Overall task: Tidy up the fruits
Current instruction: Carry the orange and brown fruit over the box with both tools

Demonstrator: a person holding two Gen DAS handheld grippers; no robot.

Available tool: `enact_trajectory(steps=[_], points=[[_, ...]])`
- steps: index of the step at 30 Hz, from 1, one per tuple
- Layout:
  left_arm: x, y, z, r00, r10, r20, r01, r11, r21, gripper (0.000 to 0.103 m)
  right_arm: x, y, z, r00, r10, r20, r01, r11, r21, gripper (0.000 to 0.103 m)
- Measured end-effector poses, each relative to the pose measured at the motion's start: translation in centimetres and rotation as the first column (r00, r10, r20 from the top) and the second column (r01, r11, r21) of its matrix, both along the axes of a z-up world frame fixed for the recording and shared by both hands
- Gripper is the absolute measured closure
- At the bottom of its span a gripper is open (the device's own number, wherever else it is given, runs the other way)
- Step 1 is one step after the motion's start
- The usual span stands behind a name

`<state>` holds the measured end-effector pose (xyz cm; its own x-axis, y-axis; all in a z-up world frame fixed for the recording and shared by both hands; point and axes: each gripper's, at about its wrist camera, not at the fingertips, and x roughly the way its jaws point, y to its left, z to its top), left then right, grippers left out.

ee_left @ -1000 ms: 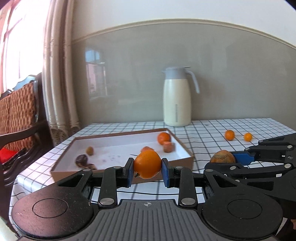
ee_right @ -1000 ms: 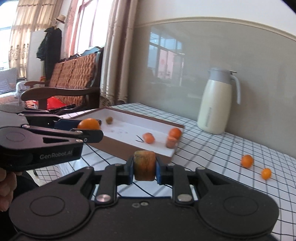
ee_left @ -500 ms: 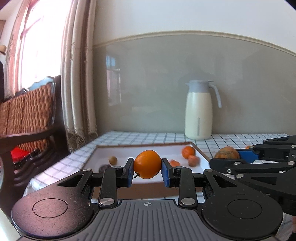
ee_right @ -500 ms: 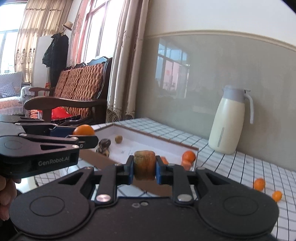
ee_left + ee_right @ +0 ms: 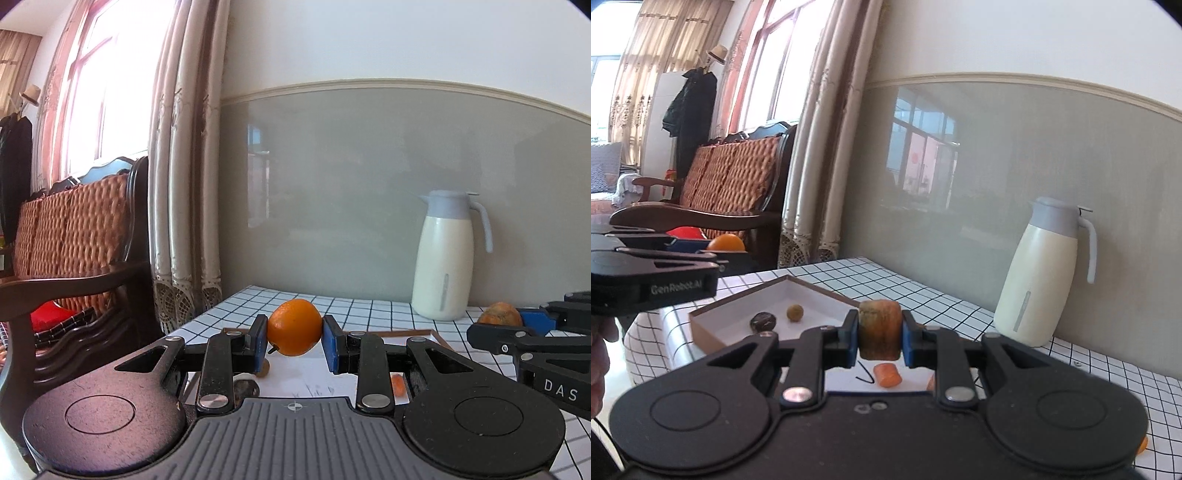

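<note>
The left hand-held gripper point(image 5: 294, 338) holds an orange point(image 5: 294, 327) tightly between its blue pads, above the near edge of the box point(image 5: 701, 330). At 3 o'clock from it, the right hand-held gripper point(image 5: 879, 338) is closed on a brownish fruit point(image 5: 879, 328), over the checked surface point(image 5: 1089, 373).

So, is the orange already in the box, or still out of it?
Out. The orange is clamped between the left gripper's blue pads, in the air above the box.
</note>
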<state>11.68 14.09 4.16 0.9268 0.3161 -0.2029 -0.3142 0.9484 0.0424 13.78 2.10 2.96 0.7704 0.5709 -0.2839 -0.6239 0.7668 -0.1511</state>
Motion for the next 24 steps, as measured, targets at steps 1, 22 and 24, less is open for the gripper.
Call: enact_trajectory(steps=[1, 22, 24], points=[[0.3, 0.2, 0.0, 1.0, 0.002, 0.001, -0.002, 1.0, -0.001, 0.072, 0.4, 0.2, 0.0, 1.0, -0.002, -0.001, 0.002, 1.0, -0.001, 0.089], [5.9, 3.7, -1.3, 0.998, 0.027, -0.055, -0.029, 0.999, -0.029, 0.072, 6.7, 3.5, -0.9, 0.997, -0.032, -0.075, 0.032, 0.999, -0.001, 0.089], [6.7, 3.8, -1.5, 0.998, 0.022, -0.067, -0.024, 0.999, -0.026, 0.072, 7.4, 3.7, -1.2, 0.995, -0.037, -0.088, 0.036, 0.999, -0.007, 0.089]])
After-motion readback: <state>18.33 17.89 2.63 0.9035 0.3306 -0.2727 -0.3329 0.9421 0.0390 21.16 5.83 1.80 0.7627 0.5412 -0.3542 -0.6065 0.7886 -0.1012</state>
